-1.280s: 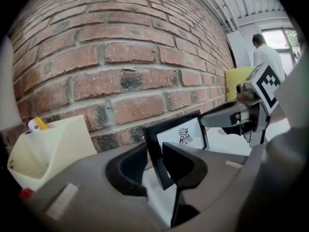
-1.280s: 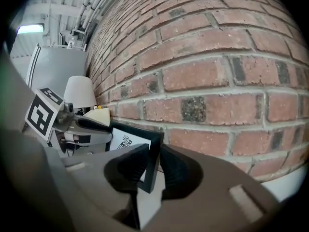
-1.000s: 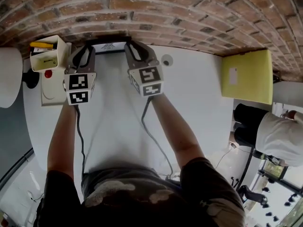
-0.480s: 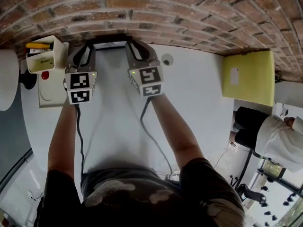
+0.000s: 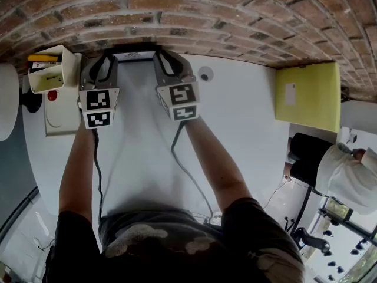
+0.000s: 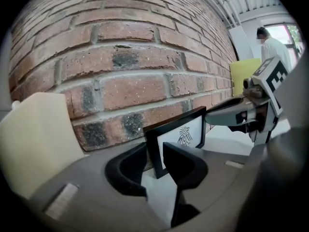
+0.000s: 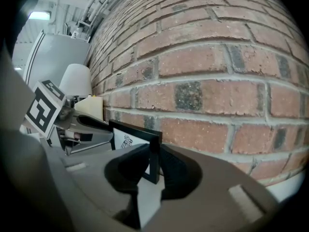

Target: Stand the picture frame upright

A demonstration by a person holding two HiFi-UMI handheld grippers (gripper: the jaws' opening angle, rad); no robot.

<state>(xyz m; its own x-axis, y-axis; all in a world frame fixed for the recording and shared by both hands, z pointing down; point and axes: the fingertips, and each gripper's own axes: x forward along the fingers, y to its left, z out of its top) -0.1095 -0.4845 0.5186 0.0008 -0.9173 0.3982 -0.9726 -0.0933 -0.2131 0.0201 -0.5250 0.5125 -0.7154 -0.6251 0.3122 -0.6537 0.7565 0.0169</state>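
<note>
Left hand-held gripper [image 5: 106, 59] easing open, right hand-held gripper [image 5: 166, 61] pinching the picture frame [image 5: 136, 54], upright at the brick wall [image 5: 194, 13]
Head view: both point at the wall, the frame's dark top edge spanning between their tips, just ahead of them on the white surface [image 5: 235, 111]. Left gripper view: jaws opening with the frame's left border between them, pads barely on it if at all; the frame [image 6: 181, 137] stands near vertical straight ahead, wall just behind it. Right gripper view: jaws pressed onto the frame's [image 7: 130, 137] right edge. Judged risk: no prop shows behind the frame, so with one side freed, any twist or drag as the right hand-held gripper releases could tip it forward onto the surface or skid its foot out
</note>
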